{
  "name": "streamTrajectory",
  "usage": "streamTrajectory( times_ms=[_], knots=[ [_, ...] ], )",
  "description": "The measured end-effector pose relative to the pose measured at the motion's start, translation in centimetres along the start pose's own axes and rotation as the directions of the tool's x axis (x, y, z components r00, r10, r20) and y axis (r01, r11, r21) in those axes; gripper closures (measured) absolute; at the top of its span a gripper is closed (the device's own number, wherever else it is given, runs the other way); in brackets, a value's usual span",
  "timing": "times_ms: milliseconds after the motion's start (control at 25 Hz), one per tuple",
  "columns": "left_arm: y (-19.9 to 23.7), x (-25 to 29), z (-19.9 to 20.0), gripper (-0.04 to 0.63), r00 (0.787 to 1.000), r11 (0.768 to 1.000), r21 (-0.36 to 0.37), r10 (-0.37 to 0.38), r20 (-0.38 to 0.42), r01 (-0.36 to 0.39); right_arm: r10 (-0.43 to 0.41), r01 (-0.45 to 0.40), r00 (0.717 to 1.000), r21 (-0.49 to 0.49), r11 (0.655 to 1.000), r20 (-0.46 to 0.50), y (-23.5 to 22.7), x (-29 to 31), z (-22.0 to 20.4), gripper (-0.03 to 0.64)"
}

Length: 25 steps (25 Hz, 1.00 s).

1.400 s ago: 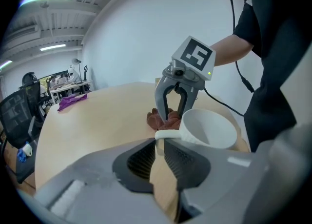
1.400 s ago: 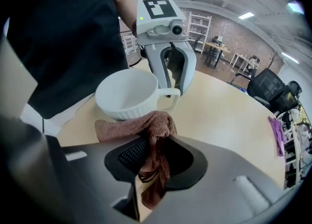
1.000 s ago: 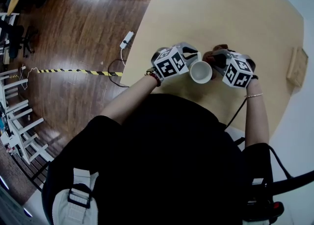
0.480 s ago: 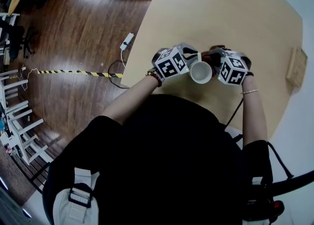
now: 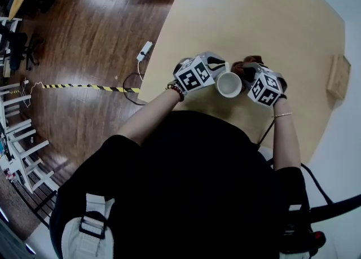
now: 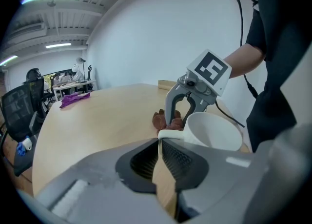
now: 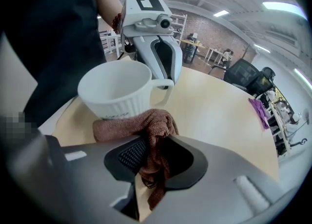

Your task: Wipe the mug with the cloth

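Note:
A white ribbed mug (image 5: 229, 84) stands on the pale wooden table (image 5: 254, 15), just in front of the person. My left gripper (image 5: 216, 71) is shut on the mug's handle (image 6: 168, 134) from the left. A brown cloth (image 7: 146, 123) is bunched between the jaws of my right gripper (image 7: 146, 162), which are opening slightly while the pads still pinch it. The cloth (image 5: 250, 61) presses against the mug's right side (image 7: 114, 89). In the left gripper view the right gripper (image 6: 183, 115) stands over the cloth (image 6: 163, 119) behind the mug (image 6: 214, 130).
A small wooden block (image 5: 338, 77) lies near the table's right edge. A purple rag (image 6: 73, 98) lies at the far side of the table. On the floor to the left are a power strip (image 5: 145, 49) and yellow-black tape (image 5: 84, 86).
My right gripper has moved left, in toward the mug, with the cloth in it. The left gripper and the mug have hardly shifted.

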<state>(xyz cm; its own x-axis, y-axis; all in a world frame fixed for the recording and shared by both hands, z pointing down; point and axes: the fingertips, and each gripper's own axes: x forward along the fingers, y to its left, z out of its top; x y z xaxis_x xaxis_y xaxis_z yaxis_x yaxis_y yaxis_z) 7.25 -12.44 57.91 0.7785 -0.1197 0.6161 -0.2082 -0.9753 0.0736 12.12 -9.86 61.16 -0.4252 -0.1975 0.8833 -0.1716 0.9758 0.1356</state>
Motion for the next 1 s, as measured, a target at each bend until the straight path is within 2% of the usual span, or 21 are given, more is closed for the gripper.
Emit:
streamTrajectory(
  times_ms=[200, 360, 480, 640, 840, 1000],
  knots=[
    [-0.1, -0.2, -0.3, 0.571, 1.0, 1.0, -0.009, 0.009, 0.004, -0.009, -0.048, 0.053, 0.997, 0.106, 0.993, -0.054, 1.6, -2.2, -3.6, 0.515],
    [-0.4, -1.0, -1.2, 0.571, 1.0, 1.0, -0.025, 0.018, 0.003, -0.018, -0.085, 0.099, 0.994, 0.245, 0.964, -0.069, 4.8, -3.9, -5.5, 0.511],
    [-0.8, -2.2, -1.8, 0.574, 0.999, 0.997, -0.076, 0.032, 0.034, -0.029, -0.185, 0.172, 0.983, 0.384, 0.907, -0.001, 6.2, -5.1, -5.3, 0.497],
    [-1.0, -4.2, -2.2, 0.574, 0.994, 0.989, -0.132, 0.074, 0.076, -0.063, -0.314, 0.226, 0.946, 0.528, 0.818, 0.081, 7.2, -6.9, -4.7, 0.444],
    [-0.8, -6.5, -2.4, 0.555, 0.981, 0.97, -0.211, 0.149, 0.126, -0.121, -0.438, 0.262, 0.891, 0.654, 0.71, 0.118, 7.8, -8.9, -5.4, 0.385],
    [-0.6, -8.7, -0.6, 0.551, 0.96, 0.957, -0.258, 0.189, 0.206, -0.133, -0.525, 0.281, 0.836, 0.701, 0.656, 0.156, 7.5, -10.9, -4.8, 0.337]
  ],
)
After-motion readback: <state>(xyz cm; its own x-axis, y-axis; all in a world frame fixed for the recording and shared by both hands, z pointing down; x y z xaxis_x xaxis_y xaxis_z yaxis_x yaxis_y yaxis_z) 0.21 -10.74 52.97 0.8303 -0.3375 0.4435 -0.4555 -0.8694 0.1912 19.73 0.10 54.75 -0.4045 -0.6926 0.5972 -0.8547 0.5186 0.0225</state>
